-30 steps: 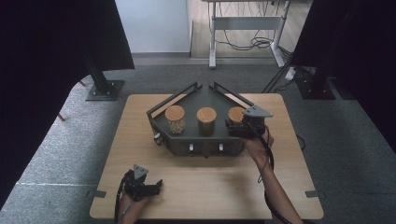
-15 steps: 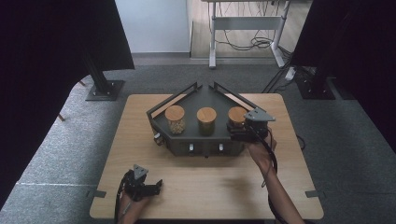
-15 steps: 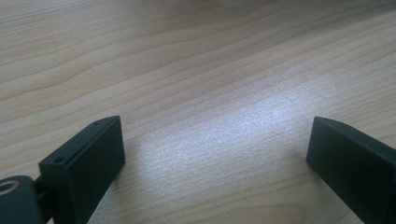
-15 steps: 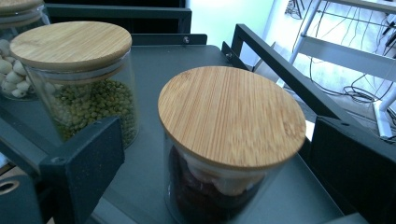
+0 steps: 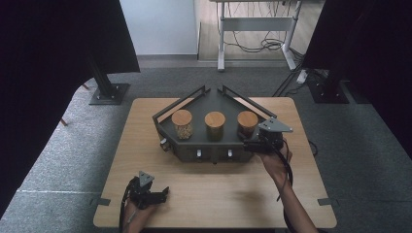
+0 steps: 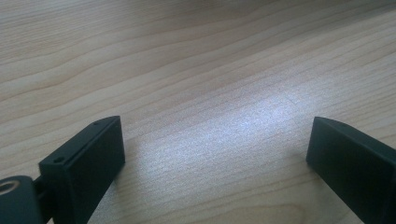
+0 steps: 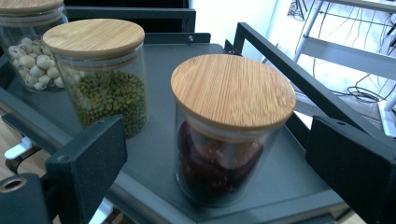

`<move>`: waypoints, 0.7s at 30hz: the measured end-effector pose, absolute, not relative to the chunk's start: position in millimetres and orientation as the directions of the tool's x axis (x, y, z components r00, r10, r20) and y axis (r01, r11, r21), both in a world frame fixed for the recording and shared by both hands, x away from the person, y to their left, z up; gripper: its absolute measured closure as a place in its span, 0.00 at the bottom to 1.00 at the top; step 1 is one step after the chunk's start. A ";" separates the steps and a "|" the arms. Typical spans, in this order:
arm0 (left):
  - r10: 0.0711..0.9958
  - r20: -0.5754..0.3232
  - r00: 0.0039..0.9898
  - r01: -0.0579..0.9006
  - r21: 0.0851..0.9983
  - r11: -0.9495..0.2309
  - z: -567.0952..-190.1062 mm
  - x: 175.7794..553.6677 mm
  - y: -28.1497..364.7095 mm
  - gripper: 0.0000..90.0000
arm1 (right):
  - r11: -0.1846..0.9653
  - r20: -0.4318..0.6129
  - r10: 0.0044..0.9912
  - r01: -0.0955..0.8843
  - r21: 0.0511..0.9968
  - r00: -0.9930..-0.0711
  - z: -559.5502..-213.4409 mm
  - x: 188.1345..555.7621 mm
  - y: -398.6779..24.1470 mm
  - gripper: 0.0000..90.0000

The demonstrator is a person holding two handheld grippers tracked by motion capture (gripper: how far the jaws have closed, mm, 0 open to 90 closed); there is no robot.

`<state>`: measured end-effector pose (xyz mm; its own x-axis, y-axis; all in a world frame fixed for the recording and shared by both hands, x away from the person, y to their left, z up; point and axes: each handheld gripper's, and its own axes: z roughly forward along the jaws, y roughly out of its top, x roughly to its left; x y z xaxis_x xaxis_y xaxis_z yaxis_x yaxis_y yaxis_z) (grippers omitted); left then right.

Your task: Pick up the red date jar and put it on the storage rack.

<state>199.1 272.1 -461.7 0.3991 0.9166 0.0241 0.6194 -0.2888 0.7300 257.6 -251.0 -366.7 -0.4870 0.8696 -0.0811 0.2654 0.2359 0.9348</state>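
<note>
Two tongs apart: right tongs (image 7: 215, 154) face red-bean jar (image 7: 224, 140); green-bean jar (image 7: 105, 74) beside.

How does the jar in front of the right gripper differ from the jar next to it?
The near jar holds large dark red pieces; the middle jar holds small green beans. The near jar sits between the open right gripper jaws, untouched; the middle jar stands off to one side. Both are upright clear glass jars with round bamboo lids, on the dark tray.

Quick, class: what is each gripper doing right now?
Left gripper: open, empty, over the table.
Right gripper: open, facing the red-bean jar, not gripping.
</note>
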 end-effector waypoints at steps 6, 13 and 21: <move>0.917 0.024 0.399 0.619 0.730 -0.289 -461.7 199.1 272.1 0.04 | 0.254 -0.097 0.865 0.262 0.931 -0.492 -367.1 250.9 -254.3 0.06; 0.917 0.024 0.399 0.620 0.730 -0.289 -461.6 199.1 272.1 0.04 | 0.258 -0.102 0.861 0.255 0.932 -0.498 -367.2 241.6 -258.3 0.07; 0.916 0.024 0.400 0.618 0.731 -0.290 -461.8 199.0 272.1 0.04 | 0.264 -0.107 0.859 0.253 0.931 -0.502 -369.1 231.2 -262.0 0.08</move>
<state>199.0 272.1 -461.8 0.4004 0.9160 0.0245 0.6182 -0.2897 0.7306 231.2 -262.0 -369.1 -0.5015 0.8585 -0.1071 0.2533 0.2640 0.9306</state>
